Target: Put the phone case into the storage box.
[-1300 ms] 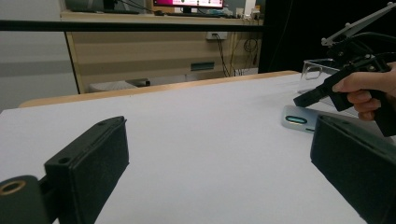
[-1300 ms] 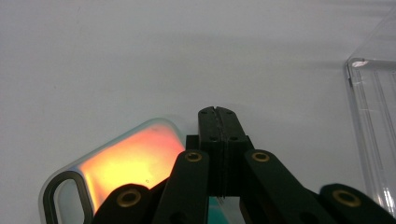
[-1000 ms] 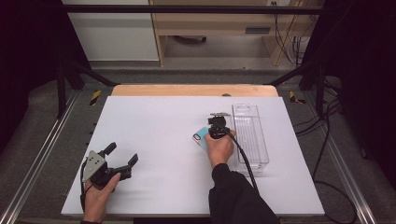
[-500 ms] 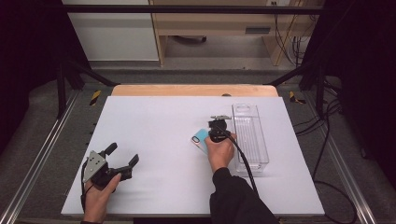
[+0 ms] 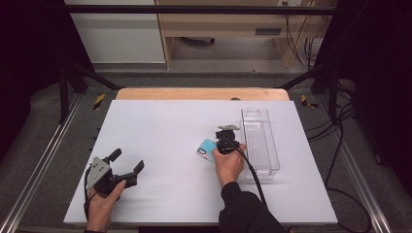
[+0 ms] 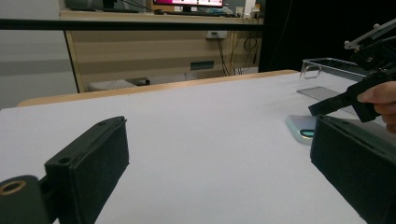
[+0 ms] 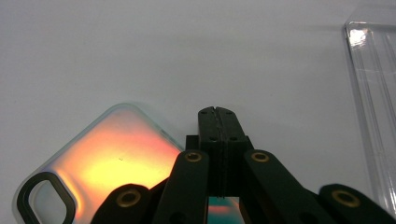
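One phone case [image 5: 207, 149] lies flat near the middle of the white table [image 5: 165, 126], its long axis diagonal, camera cutout toward the person. The right gripper [image 7: 216, 112] stands over its right edge, jaws pressed together on nothing. Just right sits a clear tray [image 5: 260, 141], lengthwise; open table spreads left. The left gripper [image 5: 127, 166] rests well apart, jaws wide.

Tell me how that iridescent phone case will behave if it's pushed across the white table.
The phone case lies flat and thin on the table, so it should slide, not roll or tip. Its glossy shell looks slippery. With the camera cutout at one corner, it is probably light and somewhat bendy.
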{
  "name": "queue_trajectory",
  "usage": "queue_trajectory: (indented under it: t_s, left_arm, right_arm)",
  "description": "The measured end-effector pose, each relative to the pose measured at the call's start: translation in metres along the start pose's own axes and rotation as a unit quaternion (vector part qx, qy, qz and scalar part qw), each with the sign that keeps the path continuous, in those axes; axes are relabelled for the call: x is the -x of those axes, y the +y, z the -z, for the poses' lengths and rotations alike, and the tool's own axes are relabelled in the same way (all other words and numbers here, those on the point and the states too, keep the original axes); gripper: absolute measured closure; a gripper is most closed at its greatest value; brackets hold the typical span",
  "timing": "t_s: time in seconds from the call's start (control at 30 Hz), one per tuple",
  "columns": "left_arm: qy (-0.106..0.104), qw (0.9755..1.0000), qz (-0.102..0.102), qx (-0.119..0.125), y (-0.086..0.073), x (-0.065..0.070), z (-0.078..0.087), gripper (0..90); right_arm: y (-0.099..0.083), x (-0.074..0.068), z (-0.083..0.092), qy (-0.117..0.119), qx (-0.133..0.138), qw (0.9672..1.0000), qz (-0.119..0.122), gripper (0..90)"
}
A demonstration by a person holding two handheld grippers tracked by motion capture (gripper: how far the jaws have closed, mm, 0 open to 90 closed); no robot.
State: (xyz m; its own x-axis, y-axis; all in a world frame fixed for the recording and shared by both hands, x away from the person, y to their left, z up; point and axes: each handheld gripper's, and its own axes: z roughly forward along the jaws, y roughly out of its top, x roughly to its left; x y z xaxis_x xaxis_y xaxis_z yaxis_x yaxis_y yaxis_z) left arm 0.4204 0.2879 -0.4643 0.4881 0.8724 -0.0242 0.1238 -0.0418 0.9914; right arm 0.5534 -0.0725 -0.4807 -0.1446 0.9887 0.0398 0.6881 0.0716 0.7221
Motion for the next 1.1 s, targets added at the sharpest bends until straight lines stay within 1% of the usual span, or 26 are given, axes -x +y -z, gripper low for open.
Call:
queue_trajectory:
  t_s: [0.17, 0.2, 0.27, 0.33, 0.37, 0.4, 0.53, 0.6, 0.73, 0.93, 0.97, 1.07, 1.1]
  left_arm:
    - [-0.001, 1.0000, 0.000, 0.000, 0.000, 0.000, 0.000, 4.0]
    - [-0.001, 1.0000, 0.000, 0.000, 0.000, 0.000, 0.000, 4.0]
    - [-0.001, 1.0000, 0.000, 0.000, 0.000, 0.000, 0.000, 4.0]
    - [-0.002, 1.0000, 0.000, 0.000, 0.000, 0.001, 0.000, 4.0]
    - [-0.002, 1.0000, -0.001, 0.000, 0.001, 0.001, 0.000, 4.0]
    - [-0.002, 1.0000, -0.001, 0.001, 0.001, 0.001, 0.000, 4.0]
    - [-0.002, 1.0000, -0.001, 0.001, 0.001, 0.001, 0.000, 4.0]
    - [-0.002, 1.0000, -0.002, 0.001, 0.001, 0.001, 0.000, 4.0]
    - [-0.003, 1.0000, -0.003, 0.001, 0.001, 0.001, 0.000, 4.0]
    - [-0.004, 1.0000, -0.004, 0.000, 0.001, 0.002, -0.001, 4.0]
    - [-0.004, 1.0000, -0.004, 0.000, 0.001, 0.003, -0.001, 4.0]
    - [-0.004, 1.0000, -0.006, -0.001, 0.001, 0.003, -0.002, 4.0]
    - [-0.006, 1.0000, -0.007, -0.002, 0.001, 0.004, -0.002, 4.0]
  right_arm:
    - [-0.005, -0.002, 0.005, -0.004, 0.000, 1.0000, 0.006, 90.0]
    - [-0.006, -0.003, 0.006, -0.004, 0.000, 1.0000, 0.003, 90.0]
    - [-0.008, -0.003, 0.008, -0.004, 0.001, 1.0000, 0.007, 90.0]
    - [-0.010, -0.004, 0.009, -0.004, 0.001, 1.0000, 0.006, 90.0]
    - [-0.013, -0.005, 0.012, -0.005, 0.003, 0.9999, 0.013, 90.0]
    - [-0.013, -0.005, 0.012, -0.005, 0.003, 0.9999, 0.013, 90.0]
    - [-0.020, -0.007, 0.019, -0.002, 0.006, 0.9999, 0.009, 90.0]
    - [-0.024, -0.010, 0.022, -0.002, 0.007, 0.9998, 0.016, 90.0]
    - [-0.029, -0.013, 0.026, 0.000, 0.010, 0.9998, 0.018, 90.0]
    - [-0.043, -0.015, 0.038, 0.013, 0.016, 0.9997, 0.013, 90.0]
    - [-0.044, -0.015, 0.039, 0.015, 0.017, 0.9996, 0.017, 90.0]
    - [-0.048, -0.014, 0.042, 0.021, 0.017, 0.9996, 0.011, 90.0]
    - [-0.051, -0.013, 0.046, 0.025, 0.018, 0.9995, 0.008, 90.0]
